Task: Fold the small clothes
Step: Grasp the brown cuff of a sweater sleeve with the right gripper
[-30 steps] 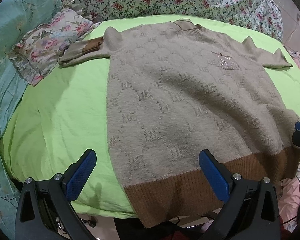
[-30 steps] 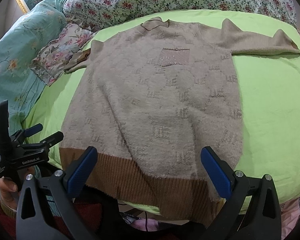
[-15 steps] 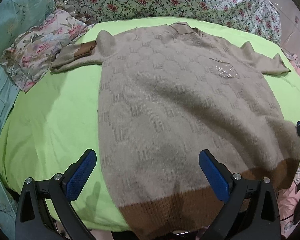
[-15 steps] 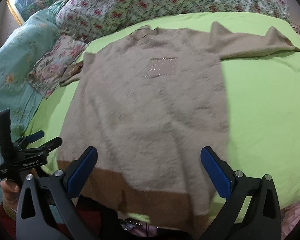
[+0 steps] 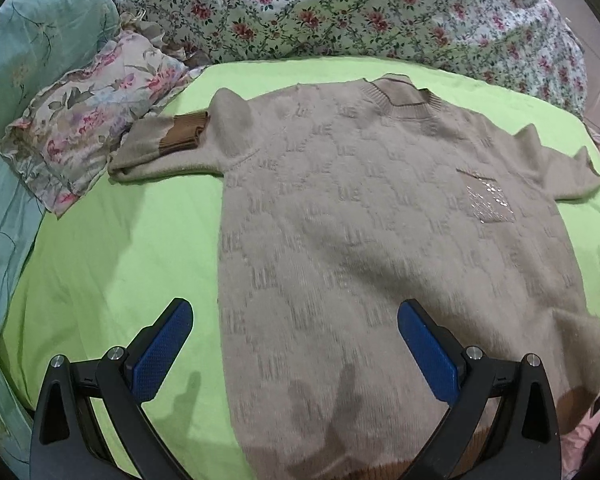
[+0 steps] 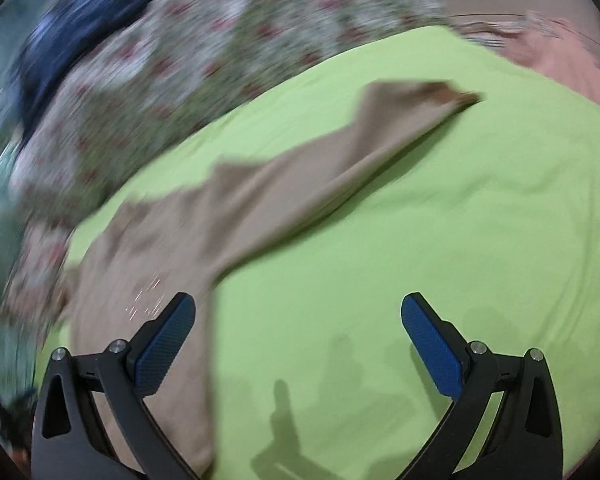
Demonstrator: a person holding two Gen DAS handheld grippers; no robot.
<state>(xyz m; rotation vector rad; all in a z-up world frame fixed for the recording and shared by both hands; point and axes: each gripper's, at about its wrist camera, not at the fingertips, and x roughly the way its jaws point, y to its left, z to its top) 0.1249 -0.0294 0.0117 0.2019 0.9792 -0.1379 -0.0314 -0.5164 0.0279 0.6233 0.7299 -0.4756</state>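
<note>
Garment: a beige knitted sweater with brown ribbed hem and cuffs (image 5: 380,240) lies spread flat, front up, on the lime-green bed sheet (image 5: 112,248); flat placement keeps every edge reachable for folding.
Left sleeve: the sleeve with the brown ribbed cuff (image 5: 184,134) is doubled back on itself beside the floral frilled pillow (image 5: 84,120), the cuff resting on the sleeve near the shoulder.
Right sleeve: the plain beige sleeve (image 6: 340,168) runs outward across the sheet, extended and not yet folded in.
Left gripper: the black two-finger tool with blue pads (image 5: 296,344) hangs over the lower left side of the sweater, jaws spread wide, nothing between them; one pad is over the sheet, the other over the knit.
Right gripper: the matching tool (image 6: 296,340) has its jaws wide apart and holds nothing; it faces the extended sleeve, probably to pick that up next. This view is motion-blurred, so fine detail is unreadable.
Task status: judged early; the body is unfolded.
Handling note: soft knit will likely sag when lifted by one edge.
</note>
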